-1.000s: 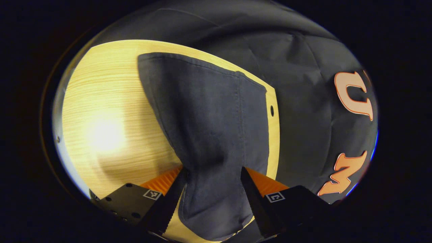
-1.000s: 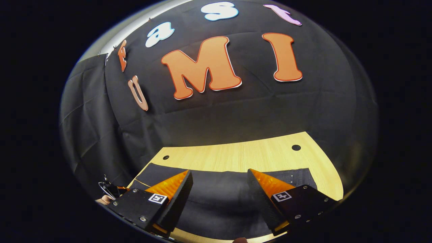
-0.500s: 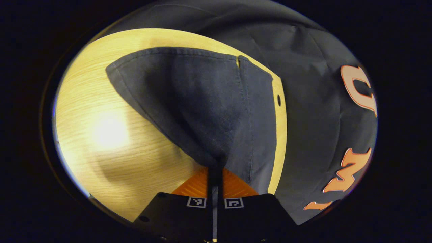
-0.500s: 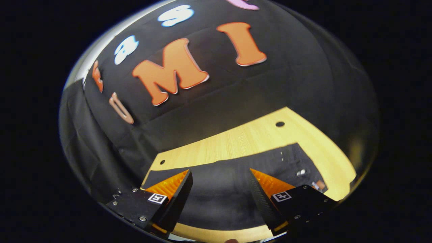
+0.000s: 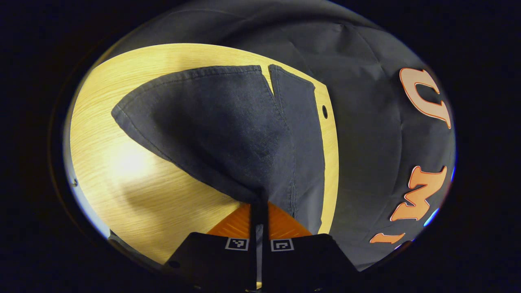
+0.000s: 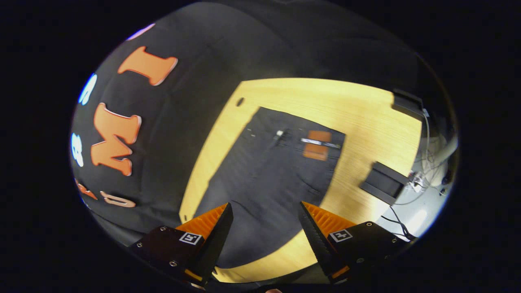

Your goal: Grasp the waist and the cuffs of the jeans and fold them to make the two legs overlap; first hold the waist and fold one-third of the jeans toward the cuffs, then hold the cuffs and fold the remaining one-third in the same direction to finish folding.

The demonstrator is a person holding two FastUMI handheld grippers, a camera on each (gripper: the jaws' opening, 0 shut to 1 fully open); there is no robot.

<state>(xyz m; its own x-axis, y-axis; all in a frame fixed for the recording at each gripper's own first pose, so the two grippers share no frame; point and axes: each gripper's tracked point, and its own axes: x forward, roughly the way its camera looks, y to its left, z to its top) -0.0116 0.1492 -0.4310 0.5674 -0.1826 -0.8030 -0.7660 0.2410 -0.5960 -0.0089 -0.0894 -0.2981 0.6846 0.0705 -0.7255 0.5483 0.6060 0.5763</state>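
Jeans of dark blue denim [image 5: 228, 134] lie flat on the light wooden table [image 5: 134, 179], along its far edge by the black cloth wall, waist with a brown patch [image 6: 319, 144] toward one end. I judge the task is only beginning: no fold is made. The left gripper [image 5: 259, 211] is closed, pinching a raised cuff. The right gripper [image 6: 264, 228] stands wide open above the legs, holding nothing.
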